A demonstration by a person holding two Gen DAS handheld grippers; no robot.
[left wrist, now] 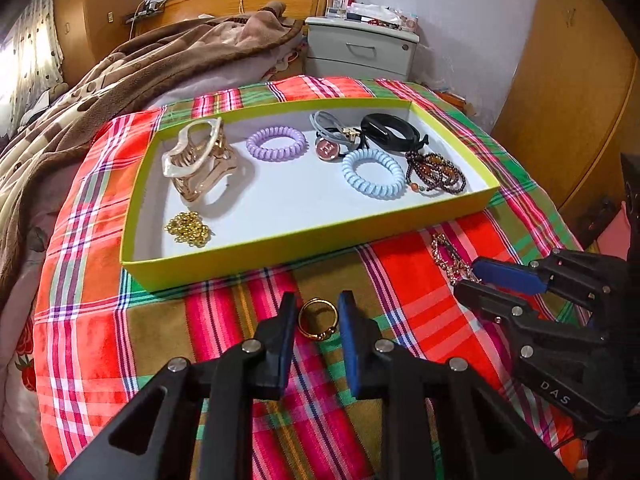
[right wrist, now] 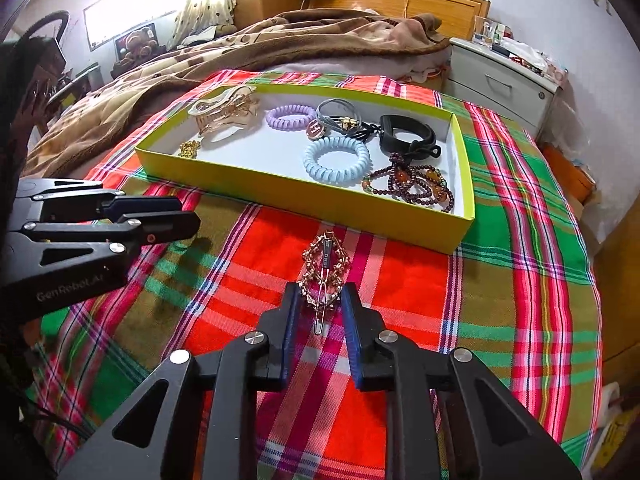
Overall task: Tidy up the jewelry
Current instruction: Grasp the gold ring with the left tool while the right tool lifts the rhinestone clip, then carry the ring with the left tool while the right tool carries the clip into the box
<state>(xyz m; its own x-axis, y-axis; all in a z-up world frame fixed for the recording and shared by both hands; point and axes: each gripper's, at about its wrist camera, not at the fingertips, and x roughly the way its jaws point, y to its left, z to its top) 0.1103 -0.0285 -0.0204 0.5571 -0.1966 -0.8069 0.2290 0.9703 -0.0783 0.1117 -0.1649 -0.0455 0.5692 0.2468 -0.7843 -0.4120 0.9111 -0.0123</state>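
Note:
A gold ring (left wrist: 318, 319) lies on the plaid cloth between the fingers of my left gripper (left wrist: 317, 305), which is open around it. A gold hair clip (right wrist: 325, 278) lies on the cloth between the fingers of my right gripper (right wrist: 319, 295), also open; the clip shows in the left wrist view (left wrist: 452, 258) too. A yellow-green tray (left wrist: 256, 258) (right wrist: 280, 194) behind them holds a claw clip (left wrist: 198, 164), gold chain (left wrist: 189, 229), purple coil tie (left wrist: 276, 144), blue coil tie (left wrist: 373, 174), black band (left wrist: 390, 132) and bead bracelets (left wrist: 436, 172).
The plaid cloth (right wrist: 520, 260) covers the bed end. A brown blanket (left wrist: 120, 80) is heaped behind the tray. A grey nightstand (left wrist: 360, 50) stands at the back right, wooden wardrobes at the right (left wrist: 568, 112).

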